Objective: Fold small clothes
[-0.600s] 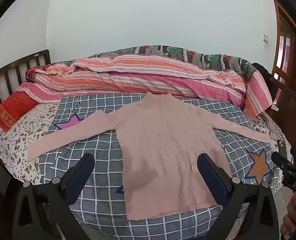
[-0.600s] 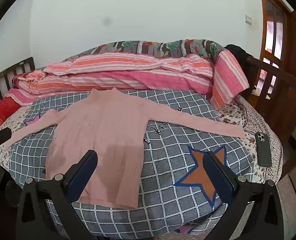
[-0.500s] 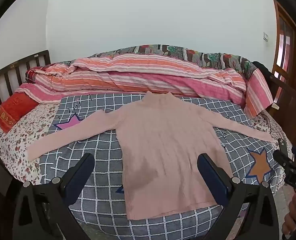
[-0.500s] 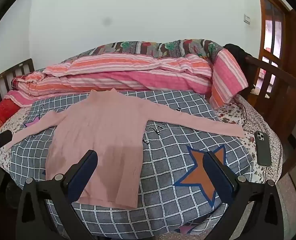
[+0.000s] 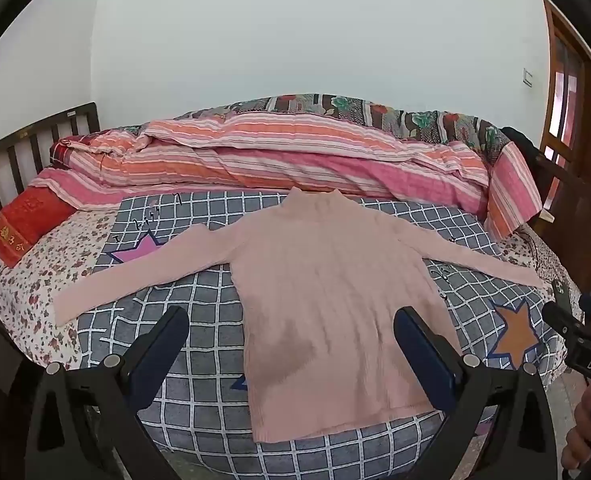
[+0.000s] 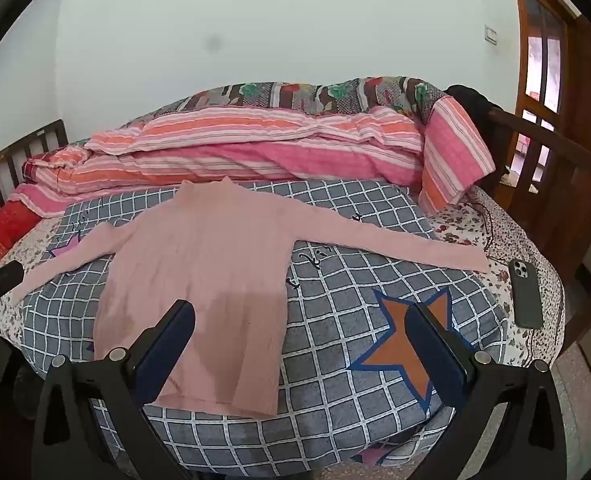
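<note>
A pink long-sleeved sweater [image 5: 327, 292] lies flat and spread out on a grey checked blanket [image 5: 183, 384], collar toward the far side, both sleeves stretched out sideways. It also shows in the right wrist view [image 6: 211, 264]. My left gripper [image 5: 291, 344] is open and empty, held above the sweater's lower half near the bed's front edge. My right gripper [image 6: 299, 336] is open and empty, above the sweater's right hem side and the orange star [image 6: 407, 344] on the blanket. Neither gripper touches the cloth.
A rolled pink striped quilt [image 5: 295, 160] lies along the far side of the bed. A red pillow [image 5: 23, 224] sits at the left by the wooden headboard [image 5: 23, 148]. A dark phone [image 6: 527, 292] lies at the bed's right edge near a wooden rail [image 6: 543, 152].
Both views have shifted only slightly; the sweater has not moved and both grippers stay open.
</note>
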`<state>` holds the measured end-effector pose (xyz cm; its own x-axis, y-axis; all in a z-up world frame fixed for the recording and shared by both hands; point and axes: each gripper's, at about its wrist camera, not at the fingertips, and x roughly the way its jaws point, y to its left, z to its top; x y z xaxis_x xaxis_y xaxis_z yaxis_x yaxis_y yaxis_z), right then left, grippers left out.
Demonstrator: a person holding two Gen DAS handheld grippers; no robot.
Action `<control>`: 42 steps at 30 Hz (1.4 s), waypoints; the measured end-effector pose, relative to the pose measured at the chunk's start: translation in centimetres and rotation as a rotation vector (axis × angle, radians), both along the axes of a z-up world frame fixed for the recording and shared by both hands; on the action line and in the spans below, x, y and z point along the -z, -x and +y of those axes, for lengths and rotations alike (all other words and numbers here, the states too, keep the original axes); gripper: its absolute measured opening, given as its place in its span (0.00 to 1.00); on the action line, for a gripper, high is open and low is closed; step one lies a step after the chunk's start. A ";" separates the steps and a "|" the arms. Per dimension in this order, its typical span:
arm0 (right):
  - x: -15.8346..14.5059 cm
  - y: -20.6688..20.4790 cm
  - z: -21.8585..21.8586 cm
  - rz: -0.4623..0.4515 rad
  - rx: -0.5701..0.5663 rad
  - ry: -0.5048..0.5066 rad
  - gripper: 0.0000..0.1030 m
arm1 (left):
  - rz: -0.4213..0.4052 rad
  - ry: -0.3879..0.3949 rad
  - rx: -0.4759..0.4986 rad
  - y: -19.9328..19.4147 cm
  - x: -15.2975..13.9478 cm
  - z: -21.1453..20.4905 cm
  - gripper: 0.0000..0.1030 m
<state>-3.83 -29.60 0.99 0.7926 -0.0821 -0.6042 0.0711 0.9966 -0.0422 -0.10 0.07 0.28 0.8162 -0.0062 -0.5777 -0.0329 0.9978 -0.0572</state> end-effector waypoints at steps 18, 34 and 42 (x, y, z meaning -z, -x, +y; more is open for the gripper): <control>-0.5 0.0 0.2 -0.001 -0.006 -0.021 1.00 | 0.009 0.004 -0.011 -0.2 -0.4 0.5 1.00; -0.5 0.0 0.5 0.000 -0.008 -0.024 1.00 | 0.015 0.009 -0.015 -0.2 0.2 0.7 1.00; -0.4 0.0 0.8 -0.002 -0.012 -0.026 1.00 | 0.018 0.011 -0.015 -0.2 0.4 0.8 1.00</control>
<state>-3.80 -28.79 1.42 0.7945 -0.0570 -0.6046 0.0592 0.9981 -0.0162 0.09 0.86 -0.12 0.8056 -0.0003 -0.5925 -0.0490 0.9965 -0.0672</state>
